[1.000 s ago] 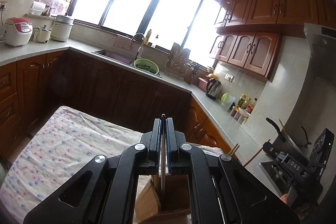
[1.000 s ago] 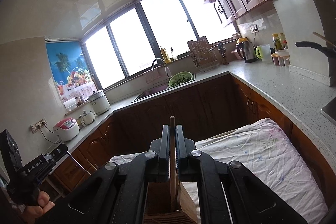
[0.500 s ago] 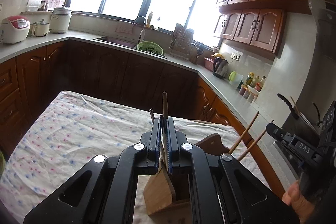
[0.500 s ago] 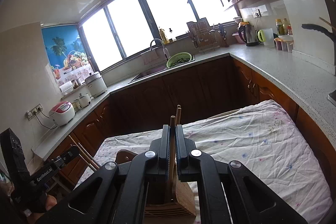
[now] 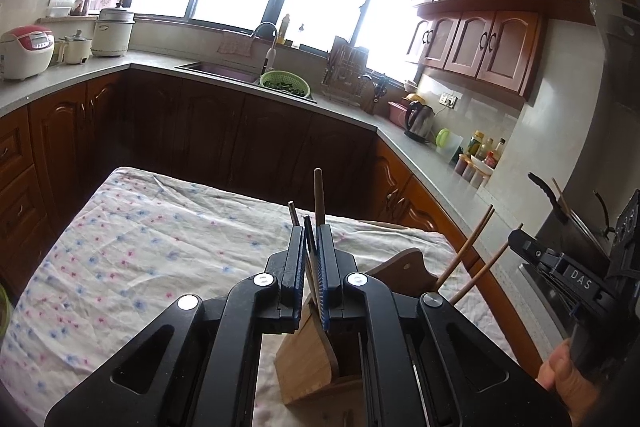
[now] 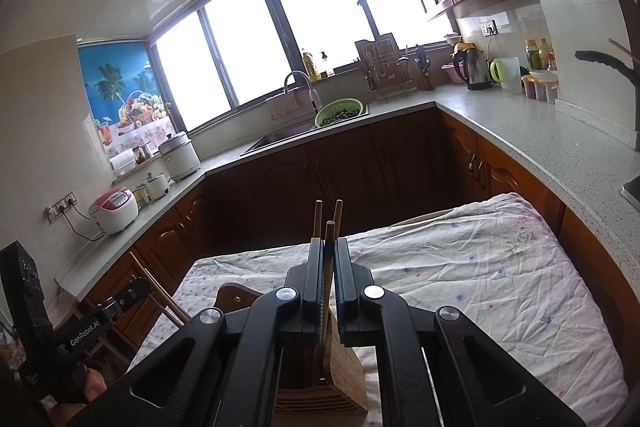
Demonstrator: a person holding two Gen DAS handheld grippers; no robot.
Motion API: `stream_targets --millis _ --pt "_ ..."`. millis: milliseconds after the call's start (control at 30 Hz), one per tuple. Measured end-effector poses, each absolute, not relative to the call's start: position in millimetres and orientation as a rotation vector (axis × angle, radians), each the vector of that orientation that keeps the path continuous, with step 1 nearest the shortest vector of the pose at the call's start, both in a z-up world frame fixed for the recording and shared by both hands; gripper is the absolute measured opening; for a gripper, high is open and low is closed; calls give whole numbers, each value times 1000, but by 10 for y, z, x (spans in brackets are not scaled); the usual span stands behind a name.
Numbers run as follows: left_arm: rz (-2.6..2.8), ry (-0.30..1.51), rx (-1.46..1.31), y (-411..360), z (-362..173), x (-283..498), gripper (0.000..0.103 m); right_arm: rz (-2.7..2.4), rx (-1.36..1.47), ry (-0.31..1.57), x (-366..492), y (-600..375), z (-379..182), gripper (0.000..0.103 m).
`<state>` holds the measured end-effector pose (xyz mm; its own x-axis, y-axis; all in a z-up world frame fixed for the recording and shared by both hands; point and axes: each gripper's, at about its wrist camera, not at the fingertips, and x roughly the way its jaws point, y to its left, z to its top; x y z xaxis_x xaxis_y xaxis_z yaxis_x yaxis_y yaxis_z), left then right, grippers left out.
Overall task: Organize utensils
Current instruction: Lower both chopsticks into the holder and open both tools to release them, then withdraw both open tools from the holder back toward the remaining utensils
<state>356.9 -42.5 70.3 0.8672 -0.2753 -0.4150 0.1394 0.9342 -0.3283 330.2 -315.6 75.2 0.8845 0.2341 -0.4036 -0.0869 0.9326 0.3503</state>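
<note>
While both grippers are held over the wooden utensil block (image 5: pixel 308 359) on the flowered tablecloth (image 5: pixel 132 247), a thin dark utensil (image 5: pixel 309 239) is clamped upright in the nearly closed left gripper (image 5: pixel 311 267). A wooden chopstick (image 6: pixel 329 251) is pinched in the equally narrow right gripper (image 6: pixel 328 279), its lower end reaching into the block's slot.

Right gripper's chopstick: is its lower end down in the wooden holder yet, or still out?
In. The wooden chopstick runs steeply down from between the shut right gripper into the wooden holder; its bottom tip is hidden inside.
</note>
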Motion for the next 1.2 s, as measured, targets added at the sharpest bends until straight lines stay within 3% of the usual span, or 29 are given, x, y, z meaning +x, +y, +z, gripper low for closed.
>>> stream_targets --millis 133,200,233,267,300,400,433,500,567,1200 --pt "-225 487 -295 -422 706 3562 11 173 338 464 3311 -3160 738 10" --pt "-222 487 -294 -422 717 3542 27 175 345 466 3312 -3172 724 11" --pt "-219 483 -298 -410 727 3534 41 176 352 468 3304 -3177 719 12" --pt "-217 475 -302 -400 734 3509 47 178 361 468 3298 -3190 714 19" --pt "-216 469 -303 -394 743 3484 47 180 373 467 3286 -3207 712 33" --pt "-221 471 -302 -376 757 3411 55 188 404 449 3210 -3253 725 51" --pt "-220 470 -303 -368 759 3378 61 189 412 444 3180 -3267 733 54" --pt "-212 469 -302 -343 752 3299 76 192 435 436 3116 -3294 745 83" --pt "-203 465 -293 -318 742 3204 91 190 455 418 3029 -3327 753 93" --pt "-174 538 -254 40 502 2337 96 197 476 448 2112 -3200 577 94"
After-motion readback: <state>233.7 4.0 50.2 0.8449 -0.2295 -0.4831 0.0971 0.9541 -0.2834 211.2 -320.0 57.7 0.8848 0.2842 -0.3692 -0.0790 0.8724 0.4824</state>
